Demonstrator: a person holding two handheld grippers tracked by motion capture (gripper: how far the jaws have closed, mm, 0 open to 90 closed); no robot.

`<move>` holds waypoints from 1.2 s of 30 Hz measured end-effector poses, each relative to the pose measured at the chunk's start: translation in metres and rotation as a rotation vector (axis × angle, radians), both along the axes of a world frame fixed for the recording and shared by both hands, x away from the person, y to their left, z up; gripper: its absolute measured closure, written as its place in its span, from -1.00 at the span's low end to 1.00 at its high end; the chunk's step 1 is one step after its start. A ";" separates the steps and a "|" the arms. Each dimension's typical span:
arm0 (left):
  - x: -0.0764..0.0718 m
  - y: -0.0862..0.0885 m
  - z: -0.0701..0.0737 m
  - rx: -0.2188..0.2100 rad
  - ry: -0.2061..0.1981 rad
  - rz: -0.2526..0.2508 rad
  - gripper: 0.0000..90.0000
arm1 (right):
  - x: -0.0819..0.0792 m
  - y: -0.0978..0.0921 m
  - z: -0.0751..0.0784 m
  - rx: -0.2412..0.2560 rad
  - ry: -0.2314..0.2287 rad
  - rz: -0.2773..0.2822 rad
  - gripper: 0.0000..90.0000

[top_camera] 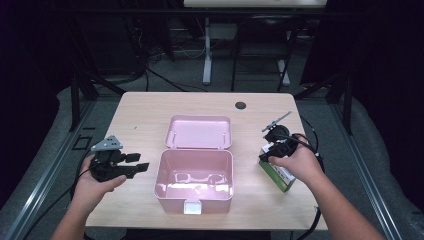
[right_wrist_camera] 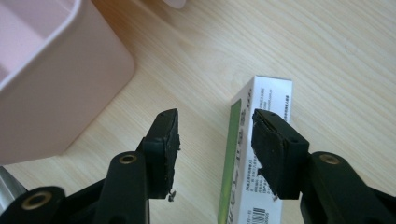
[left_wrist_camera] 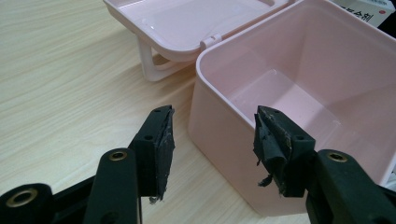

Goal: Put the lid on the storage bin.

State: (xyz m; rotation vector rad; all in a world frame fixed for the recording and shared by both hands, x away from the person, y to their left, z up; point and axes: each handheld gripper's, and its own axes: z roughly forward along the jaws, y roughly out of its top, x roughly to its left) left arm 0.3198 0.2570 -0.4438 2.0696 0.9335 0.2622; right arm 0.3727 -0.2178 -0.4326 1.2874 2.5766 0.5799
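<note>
A pink plastic box stands open and empty at the table's middle, its lid laid back behind it. A white and green carton lies flat to the right of the box. My right gripper hovers over the carton's near-left end, open. In the right gripper view the carton lies under the right jaw, the right gripper straddling its green edge. My left gripper is open just left of the box. In the left gripper view the left gripper faces the box's corner wall, holding nothing.
A black grommet hole sits near the table's far edge. Bare wood lies left of the box. Cables trail off the right edge. Beyond the table are a desk leg and dark floor.
</note>
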 end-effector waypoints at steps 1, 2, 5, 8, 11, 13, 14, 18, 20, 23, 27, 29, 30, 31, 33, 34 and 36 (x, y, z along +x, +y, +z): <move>0.000 0.000 0.000 0.000 -0.001 0.000 0.06 | 0.000 -0.001 -0.001 0.002 0.005 -0.005 0.18; 0.000 0.000 0.000 -0.001 -0.003 0.003 0.06 | 0.001 -0.002 -0.002 -0.006 0.006 -0.003 0.19; 0.000 0.001 0.000 0.000 -0.004 0.002 0.06 | 0.001 -0.004 -0.005 -0.016 0.014 -0.010 0.23; 0.001 0.001 -0.001 0.000 0.003 0.004 0.06 | 0.001 -0.005 -0.009 -0.020 0.021 -0.011 0.27; 0.001 0.001 -0.002 0.002 0.001 0.005 0.06 | 0.001 -0.007 -0.012 -0.041 0.027 -0.021 0.27; 0.002 0.001 -0.002 0.004 0.001 0.004 0.06 | 0.002 -0.009 -0.014 -0.042 0.021 -0.032 0.27; 0.002 0.001 -0.002 0.001 0.003 0.007 0.06 | 0.003 -0.011 -0.015 -0.052 0.024 -0.034 0.27; 0.002 0.001 -0.003 0.000 0.004 0.009 0.06 | 0.004 -0.015 -0.018 -0.061 0.025 -0.054 0.27; 0.002 0.001 -0.003 0.001 0.006 0.007 0.06 | 0.005 -0.017 -0.020 -0.063 0.026 -0.062 0.27; 0.003 0.001 -0.004 0.002 0.011 0.001 0.06 | 0.005 -0.021 -0.024 -0.059 0.030 -0.073 0.28; 0.003 0.000 -0.004 0.001 0.012 0.002 0.06 | 0.005 -0.026 -0.026 -0.057 0.034 -0.085 0.30; 0.003 0.000 -0.005 -0.004 0.012 0.004 0.06 | 0.005 -0.028 -0.027 -0.056 0.029 -0.092 0.31; 0.003 0.001 -0.005 -0.003 0.016 0.003 0.06 | 0.005 -0.028 -0.027 -0.048 0.027 -0.095 0.31; 0.003 0.001 -0.005 -0.003 0.016 0.003 0.06 | 0.005 -0.028 -0.026 -0.052 0.035 -0.093 0.30; 0.004 0.001 -0.006 0.001 0.017 0.000 0.06 | 0.005 -0.029 -0.028 -0.054 0.026 -0.094 0.30; 0.004 0.001 -0.006 -0.001 0.020 0.002 0.06 | 0.006 -0.030 -0.029 -0.060 0.031 -0.100 0.30; 0.004 0.001 -0.007 -0.002 0.023 0.003 0.06 | 0.006 -0.031 -0.031 -0.064 0.034 -0.099 0.31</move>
